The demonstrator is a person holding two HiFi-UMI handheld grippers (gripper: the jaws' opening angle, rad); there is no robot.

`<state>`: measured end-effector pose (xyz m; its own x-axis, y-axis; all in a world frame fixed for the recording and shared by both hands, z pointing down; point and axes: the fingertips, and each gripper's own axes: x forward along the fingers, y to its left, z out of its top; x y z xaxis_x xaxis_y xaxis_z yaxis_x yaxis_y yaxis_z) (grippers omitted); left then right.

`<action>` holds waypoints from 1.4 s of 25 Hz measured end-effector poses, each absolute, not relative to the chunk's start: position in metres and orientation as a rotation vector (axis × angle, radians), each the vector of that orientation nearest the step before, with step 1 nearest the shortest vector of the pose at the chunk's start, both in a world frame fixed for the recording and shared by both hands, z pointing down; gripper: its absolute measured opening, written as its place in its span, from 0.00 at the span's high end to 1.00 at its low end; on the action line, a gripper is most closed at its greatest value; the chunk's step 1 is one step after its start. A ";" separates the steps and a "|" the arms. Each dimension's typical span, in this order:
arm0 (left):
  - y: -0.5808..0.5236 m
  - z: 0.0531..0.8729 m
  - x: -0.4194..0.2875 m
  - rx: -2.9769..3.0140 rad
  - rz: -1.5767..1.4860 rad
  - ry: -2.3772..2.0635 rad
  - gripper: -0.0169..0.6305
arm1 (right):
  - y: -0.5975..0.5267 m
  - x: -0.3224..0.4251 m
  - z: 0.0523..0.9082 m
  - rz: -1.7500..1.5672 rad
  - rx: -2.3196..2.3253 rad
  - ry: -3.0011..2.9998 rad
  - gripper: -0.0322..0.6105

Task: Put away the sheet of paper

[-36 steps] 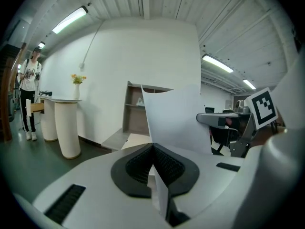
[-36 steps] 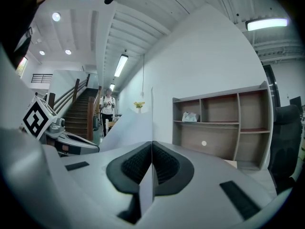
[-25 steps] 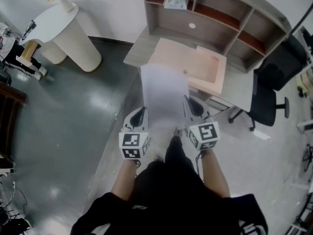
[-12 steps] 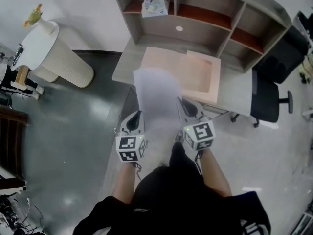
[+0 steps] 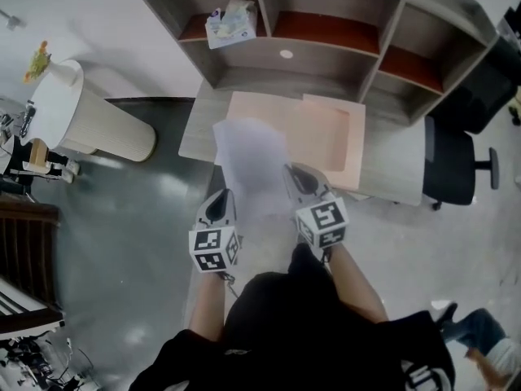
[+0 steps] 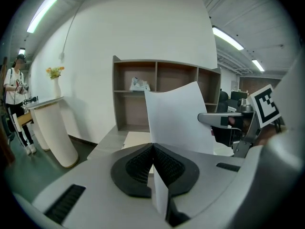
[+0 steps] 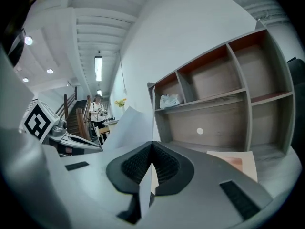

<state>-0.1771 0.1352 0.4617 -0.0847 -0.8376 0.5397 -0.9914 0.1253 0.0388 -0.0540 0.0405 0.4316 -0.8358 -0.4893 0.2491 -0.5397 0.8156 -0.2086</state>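
A white sheet of paper (image 5: pixel 251 163) is held in the air between both grippers, its far end over the desk's near edge. My left gripper (image 5: pixel 225 197) is shut on the sheet's left edge (image 6: pixel 177 119); my right gripper (image 5: pixel 295 177) is shut on its right edge (image 7: pixel 127 128). An open pale pink folder (image 5: pixel 313 135) lies flat on the grey desk (image 5: pixel 202 122) just beyond the sheet. In the right gripper view the folder (image 7: pixel 237 162) lies at the lower right.
A shelf unit (image 5: pixel 326 35) with several compartments stands at the back of the desk, a tissue pack (image 5: pixel 229 23) in its left one. A black office chair (image 5: pixel 454 165) is at the right, a white ribbed pedestal table (image 5: pixel 89 120) at the left. A person (image 6: pixel 15 87) stands far off.
I have stepped closer to the desk; the shelf and folder have grown and come nearer. Both grippers still hold the sheet, which now reaches over the desk's front edge.
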 end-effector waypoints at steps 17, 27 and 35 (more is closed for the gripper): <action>0.082 0.481 -0.216 1.716 0.530 -1.945 0.90 | -0.011 -0.099 0.468 0.503 0.758 -2.767 0.92; 0.023 0.517 -0.249 1.790 0.578 -1.767 0.90 | -0.060 -0.136 0.505 0.559 0.798 -2.665 0.92; -0.012 0.538 -0.275 1.826 0.571 -1.680 0.90 | -0.099 -0.151 0.528 0.621 0.865 -2.571 0.92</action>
